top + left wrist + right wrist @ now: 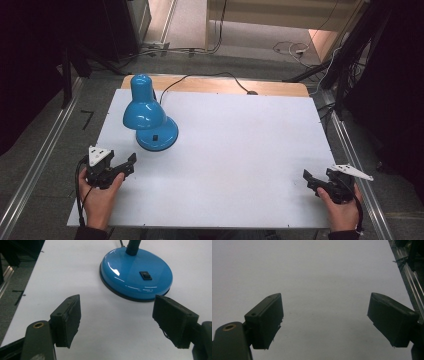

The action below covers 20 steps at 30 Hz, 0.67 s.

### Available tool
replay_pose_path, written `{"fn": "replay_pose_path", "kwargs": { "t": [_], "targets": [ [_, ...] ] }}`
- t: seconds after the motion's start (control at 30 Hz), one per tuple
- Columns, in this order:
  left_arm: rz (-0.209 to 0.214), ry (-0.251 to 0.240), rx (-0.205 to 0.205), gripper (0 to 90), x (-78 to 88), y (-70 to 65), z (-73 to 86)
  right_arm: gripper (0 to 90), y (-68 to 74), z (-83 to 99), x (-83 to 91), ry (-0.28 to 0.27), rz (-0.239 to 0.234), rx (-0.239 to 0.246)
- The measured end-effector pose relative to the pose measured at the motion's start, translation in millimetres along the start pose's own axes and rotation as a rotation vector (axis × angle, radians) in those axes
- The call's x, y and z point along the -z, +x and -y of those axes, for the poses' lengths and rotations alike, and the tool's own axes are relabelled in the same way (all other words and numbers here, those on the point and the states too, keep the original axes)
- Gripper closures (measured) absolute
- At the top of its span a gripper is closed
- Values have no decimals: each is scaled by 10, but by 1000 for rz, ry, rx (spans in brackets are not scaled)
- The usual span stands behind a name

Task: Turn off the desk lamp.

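A glossy blue desk lamp [145, 107] stands at the back left of the white table top [230, 150], its shade bent down over its round base [158, 135]. In the left gripper view the base [136, 277] lies just ahead, with a black rocker switch [145, 275] on top and the black neck [132, 247] rising from it. My left gripper [128, 166] [117, 302] is open, a short way in front of the base and apart from it. My right gripper [308, 181] [324, 300] is open over bare table at the front right, holding nothing.
The lamp's black cable [200, 77] runs off the back edge over a wooden strip [270, 88]. Metal rails [35, 165] [352, 155] flank the table on the floor. The table's right edge [402, 282] lies close to my right gripper.
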<state>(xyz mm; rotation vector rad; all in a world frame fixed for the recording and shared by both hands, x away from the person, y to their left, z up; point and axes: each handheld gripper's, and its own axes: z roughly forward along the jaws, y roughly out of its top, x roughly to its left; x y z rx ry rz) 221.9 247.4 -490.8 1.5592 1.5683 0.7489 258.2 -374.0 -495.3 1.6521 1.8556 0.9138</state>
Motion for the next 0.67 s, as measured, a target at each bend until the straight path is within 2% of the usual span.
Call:
{"fn": "replay_pose_path", "kwargs": {
  "t": [0.17,0.43,0.57,0.67],
  "targets": [
    [1,-5,-1,242,121,2,45,118,2,0,1,-1,0,0],
    [-3,14,-15,242,290,23,154,118,-8,3,3,-2,2,2],
    [-16,60,-20,221,320,44,228,117,-46,21,-9,7,12,-4],
    [-28,68,-27,219,317,61,252,102,-80,51,-76,41,19,-2]
  ]
}}
